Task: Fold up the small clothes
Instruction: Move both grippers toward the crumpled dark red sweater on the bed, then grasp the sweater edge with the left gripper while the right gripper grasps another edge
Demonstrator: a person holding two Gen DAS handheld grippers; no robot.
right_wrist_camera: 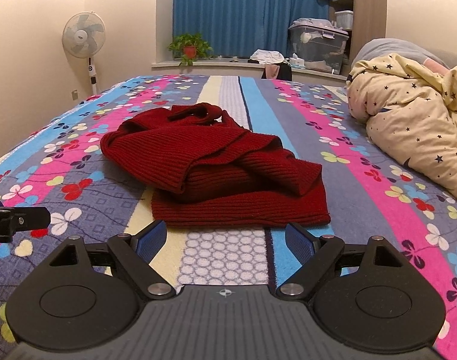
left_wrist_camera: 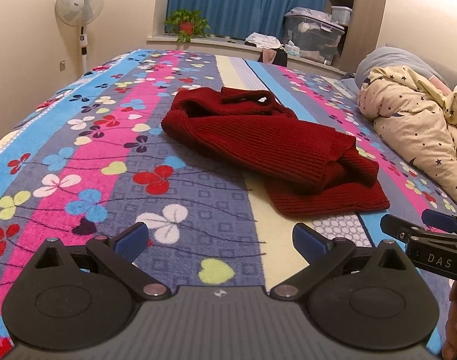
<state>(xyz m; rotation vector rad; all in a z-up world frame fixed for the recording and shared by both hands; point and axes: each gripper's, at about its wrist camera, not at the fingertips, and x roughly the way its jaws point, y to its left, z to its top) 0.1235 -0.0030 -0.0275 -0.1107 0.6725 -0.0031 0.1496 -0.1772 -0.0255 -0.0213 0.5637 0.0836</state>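
Observation:
A dark red knitted sweater [left_wrist_camera: 258,138] lies crumpled on the bed, partly bunched, with its hem nearest me; it also shows in the right wrist view [right_wrist_camera: 216,174]. My left gripper [left_wrist_camera: 219,240] is open and empty, above the bedspread short of the sweater and to its left. My right gripper [right_wrist_camera: 225,240] is open and empty, just in front of the sweater's hem. The right gripper also shows at the right edge of the left wrist view [left_wrist_camera: 423,231]. The left gripper's tip shows at the left edge of the right wrist view [right_wrist_camera: 18,219].
The bed has a striped floral bedspread [left_wrist_camera: 78,156]. A cream star-print quilt [left_wrist_camera: 417,129] is heaped on the right side. A standing fan [left_wrist_camera: 79,3], a potted plant [left_wrist_camera: 186,24] and plastic storage boxes [left_wrist_camera: 312,36] stand beyond the bed.

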